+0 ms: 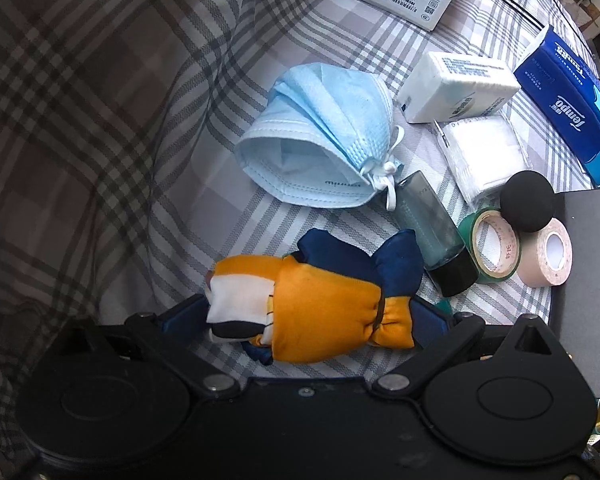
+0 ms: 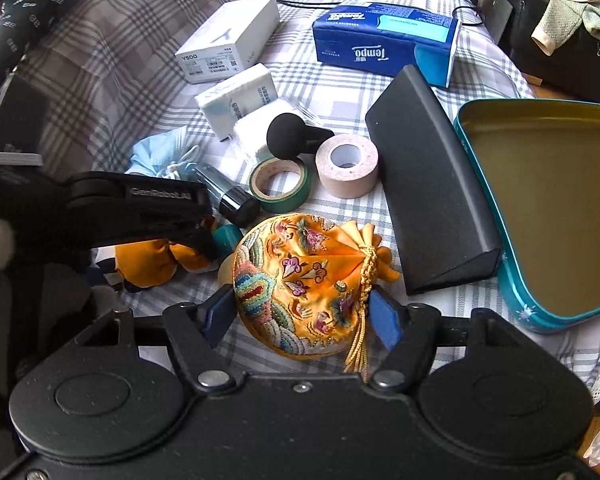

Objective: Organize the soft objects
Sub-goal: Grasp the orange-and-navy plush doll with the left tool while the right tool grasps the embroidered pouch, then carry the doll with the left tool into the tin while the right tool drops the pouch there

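Note:
My left gripper (image 1: pixel 300 320) has its jaws around an orange, blue and white plush toy (image 1: pixel 312 304) lying on the plaid cloth; the pads touch both its ends. The toy also shows in the right wrist view (image 2: pixel 148 260) under the left gripper's body. A stack of light blue face masks (image 1: pixel 324 136) lies just beyond the toy. My right gripper (image 2: pixel 300 316) has its jaws closed on an embroidered yellow drawstring pouch (image 2: pixel 300 284). An open teal tin with a gold inside (image 2: pixel 548 208) stands to the right.
A black triangular case (image 2: pixel 432 184), green tape roll (image 2: pixel 280 184), beige tape roll (image 2: pixel 346 164), dark bottle (image 1: pixel 432 232), black sponge ball (image 1: pixel 528 200), tissue packs (image 1: pixel 456 84), blue Tempo box (image 2: pixel 384 40) and white box (image 2: pixel 228 40) crowd the cloth.

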Action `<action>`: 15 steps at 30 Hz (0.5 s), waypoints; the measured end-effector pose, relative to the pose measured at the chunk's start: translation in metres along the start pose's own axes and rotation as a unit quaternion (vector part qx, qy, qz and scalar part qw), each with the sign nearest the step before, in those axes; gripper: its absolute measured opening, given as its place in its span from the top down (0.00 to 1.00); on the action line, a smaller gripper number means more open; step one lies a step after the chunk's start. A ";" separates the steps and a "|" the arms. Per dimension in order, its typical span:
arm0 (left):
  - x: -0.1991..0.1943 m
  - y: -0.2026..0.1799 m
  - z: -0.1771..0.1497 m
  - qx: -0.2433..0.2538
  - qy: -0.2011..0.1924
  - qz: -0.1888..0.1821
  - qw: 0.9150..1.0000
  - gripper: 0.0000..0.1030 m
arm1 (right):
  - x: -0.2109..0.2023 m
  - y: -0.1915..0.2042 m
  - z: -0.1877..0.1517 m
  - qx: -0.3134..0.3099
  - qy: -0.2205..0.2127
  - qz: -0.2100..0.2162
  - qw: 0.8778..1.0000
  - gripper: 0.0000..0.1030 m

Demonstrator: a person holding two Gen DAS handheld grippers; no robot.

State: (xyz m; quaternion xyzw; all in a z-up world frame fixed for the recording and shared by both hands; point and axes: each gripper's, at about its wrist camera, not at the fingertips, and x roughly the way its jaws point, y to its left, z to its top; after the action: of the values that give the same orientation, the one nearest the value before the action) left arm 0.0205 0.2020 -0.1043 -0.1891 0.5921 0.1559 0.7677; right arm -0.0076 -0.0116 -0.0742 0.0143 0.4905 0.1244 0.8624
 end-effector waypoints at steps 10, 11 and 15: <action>0.001 0.000 0.009 -0.011 -0.022 -0.013 1.000 0.11 | -0.021 -0.008 -0.005 0.011 -0.019 0.001 1.000 0.36; -0.002 0.003 0.010 -0.014 -0.024 -0.018 0.999 0.13 | -0.023 -0.009 -0.005 0.015 -0.021 0.000 1.000 0.35; -0.007 0.009 0.011 -0.027 -0.021 -0.038 0.999 0.17 | -0.031 -0.019 -0.004 0.037 -0.033 -0.001 0.999 0.36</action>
State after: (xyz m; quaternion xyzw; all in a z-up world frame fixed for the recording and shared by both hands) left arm 0.0238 0.2148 -0.0957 -0.2282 0.5637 0.1465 0.7802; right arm -0.0221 -0.0379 -0.0527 0.0495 0.4659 0.1045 0.8773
